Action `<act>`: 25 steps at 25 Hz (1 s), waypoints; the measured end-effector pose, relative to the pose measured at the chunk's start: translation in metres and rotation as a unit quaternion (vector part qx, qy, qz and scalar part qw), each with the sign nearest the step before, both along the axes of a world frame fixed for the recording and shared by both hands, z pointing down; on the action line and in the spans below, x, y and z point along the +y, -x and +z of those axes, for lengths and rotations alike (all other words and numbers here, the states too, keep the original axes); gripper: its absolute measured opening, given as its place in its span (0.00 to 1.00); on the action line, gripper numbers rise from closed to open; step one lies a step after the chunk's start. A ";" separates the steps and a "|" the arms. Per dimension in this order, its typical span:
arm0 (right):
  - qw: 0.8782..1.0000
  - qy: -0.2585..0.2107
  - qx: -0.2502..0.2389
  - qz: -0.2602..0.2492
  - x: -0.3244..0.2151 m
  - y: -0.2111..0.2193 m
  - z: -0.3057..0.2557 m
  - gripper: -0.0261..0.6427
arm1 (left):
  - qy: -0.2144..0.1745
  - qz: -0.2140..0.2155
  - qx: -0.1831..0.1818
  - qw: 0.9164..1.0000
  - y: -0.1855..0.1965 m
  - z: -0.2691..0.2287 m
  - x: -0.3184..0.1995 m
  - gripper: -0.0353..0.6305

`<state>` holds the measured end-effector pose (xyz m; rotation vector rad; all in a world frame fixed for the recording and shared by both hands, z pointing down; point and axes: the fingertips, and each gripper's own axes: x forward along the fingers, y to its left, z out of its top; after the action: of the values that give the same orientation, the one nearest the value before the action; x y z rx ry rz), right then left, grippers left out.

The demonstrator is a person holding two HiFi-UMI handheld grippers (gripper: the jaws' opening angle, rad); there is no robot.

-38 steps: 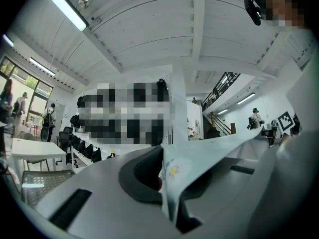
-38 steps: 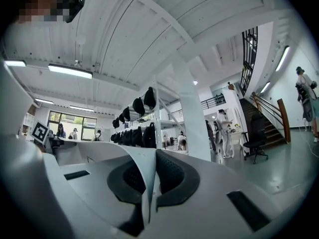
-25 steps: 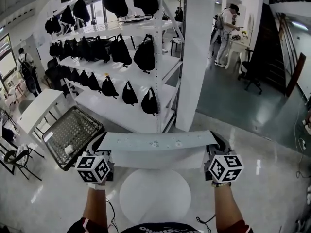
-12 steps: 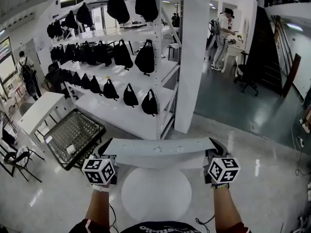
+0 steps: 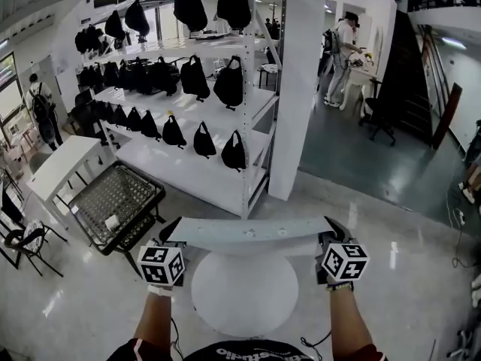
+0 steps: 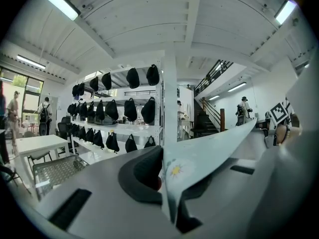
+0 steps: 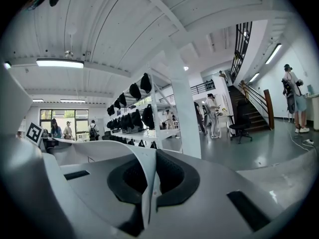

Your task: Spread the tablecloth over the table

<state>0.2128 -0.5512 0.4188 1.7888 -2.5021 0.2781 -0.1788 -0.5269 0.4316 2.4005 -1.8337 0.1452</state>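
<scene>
A pale tablecloth point(image 5: 252, 234) with small daisy prints hangs stretched in a band between my two grippers, above the far edge of a round white table point(image 5: 242, 295). My left gripper point(image 5: 174, 239) is shut on the cloth's left end. In the left gripper view the cloth point(image 6: 209, 151) is pinched between the dark pads point(image 6: 144, 171) and runs off to the right. My right gripper point(image 5: 329, 238) is shut on the right end. In the right gripper view the cloth point(image 7: 112, 153) curves away left from the pads point(image 7: 172, 176).
A white shelf rack point(image 5: 188, 119) with several black bags stands behind the table, next to a white column point(image 5: 301, 89). A wire basket cart point(image 5: 116, 201) and a white side table point(image 5: 64, 168) are at the left. A person point(image 5: 344, 47) and an office chair point(image 5: 379, 119) are far back right.
Both grippers have sunk a little with the stretched cloth, toward the round table. The grip on both ends is unchanged.
</scene>
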 end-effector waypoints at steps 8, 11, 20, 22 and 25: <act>0.999 0.032 0.004 0.009 0.035 0.001 0.029 0.08 | 0.046 0.014 0.015 0.999 0.000 0.033 0.027 0.09; 0.999 0.046 0.009 0.014 0.048 0.000 0.045 0.08 | 0.051 0.017 0.023 0.998 -0.001 0.048 0.039 0.09; 0.996 0.077 0.035 0.035 0.088 -0.003 0.082 0.08 | 0.079 0.019 0.042 0.996 -0.005 0.084 0.072 0.09; 0.995 0.087 0.041 0.040 0.097 -0.005 0.093 0.08 | 0.088 0.020 0.042 0.995 -0.007 0.093 0.078 0.09; 0.993 0.104 0.039 0.040 0.114 -0.005 0.107 0.08 | 0.101 0.021 0.049 0.994 -0.008 0.104 0.087 0.09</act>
<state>0.2178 -0.4375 0.5262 1.7834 -2.2580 0.4461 -0.1704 -0.4394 0.5360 2.2677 -1.6422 0.2030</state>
